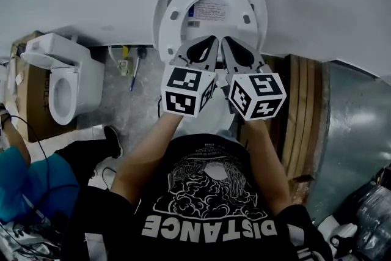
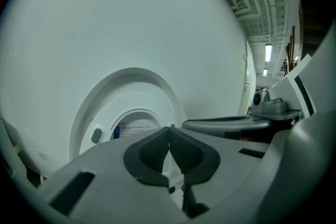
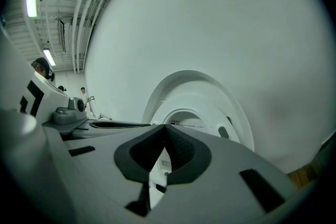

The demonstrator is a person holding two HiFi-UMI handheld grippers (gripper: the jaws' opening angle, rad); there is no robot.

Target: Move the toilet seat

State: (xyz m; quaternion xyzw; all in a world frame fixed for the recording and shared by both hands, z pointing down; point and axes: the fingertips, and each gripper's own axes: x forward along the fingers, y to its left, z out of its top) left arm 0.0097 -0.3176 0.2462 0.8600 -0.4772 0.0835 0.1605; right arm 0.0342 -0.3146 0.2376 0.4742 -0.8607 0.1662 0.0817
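Note:
The white toilet seat stands raised against its lid and the wall; through its opening a label on the lid shows. My left gripper and right gripper are side by side just in front of the seat's lower part, both shut with nothing between the pads. The left gripper view has its closed tips pointing at the upright seat. In the right gripper view the closed tips face the same seat. Whether either tip touches the seat is unclear. The bowl is hidden under my arms.
A second white toilet sits on a cardboard box at the left. Wooden boards lean at the right beside a metal sheet. A seated person's blue-clad leg and shoe are at lower left. Small tools lie on the floor.

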